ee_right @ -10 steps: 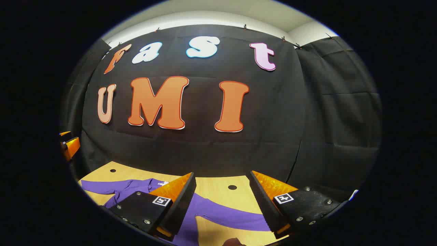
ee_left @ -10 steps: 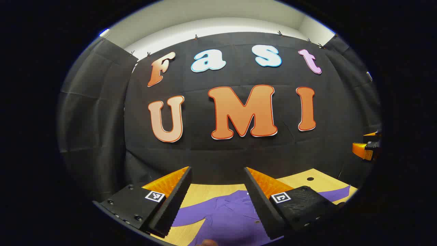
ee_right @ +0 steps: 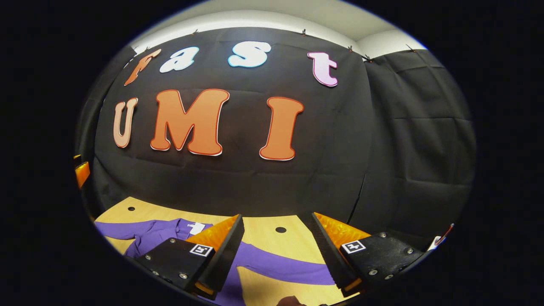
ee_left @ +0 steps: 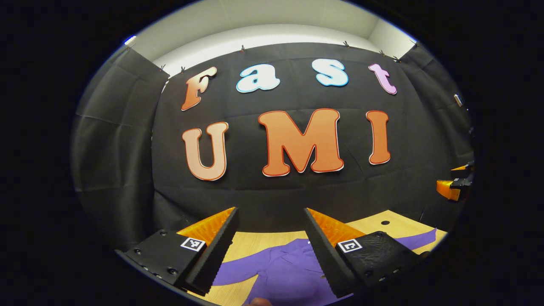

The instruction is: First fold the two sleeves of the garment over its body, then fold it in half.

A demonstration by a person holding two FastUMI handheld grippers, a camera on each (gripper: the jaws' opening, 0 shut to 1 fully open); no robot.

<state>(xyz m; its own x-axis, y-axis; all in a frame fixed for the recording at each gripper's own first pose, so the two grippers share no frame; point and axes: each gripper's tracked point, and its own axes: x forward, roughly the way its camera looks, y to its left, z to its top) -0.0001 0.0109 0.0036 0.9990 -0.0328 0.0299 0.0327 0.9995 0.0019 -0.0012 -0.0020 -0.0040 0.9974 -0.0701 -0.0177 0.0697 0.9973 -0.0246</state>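
Left gripper view: garment [ee_left: 284,272] lies flat on worktop [ee_left: 255,240], sleeves unfolded. Left gripper [ee_left: 270,250] and right gripper [ee_right: 276,255] both released, above it. Judged step: approaching; next, descend onto a sleeve.

1. The left gripper [ee_left: 271,238] had two wedge-shaped fingers with ribbed inner faces.
2. Each finger mount carried a small square black-and-white marker and round screws.
3. The right gripper [ee_right: 276,244] was built the same way.
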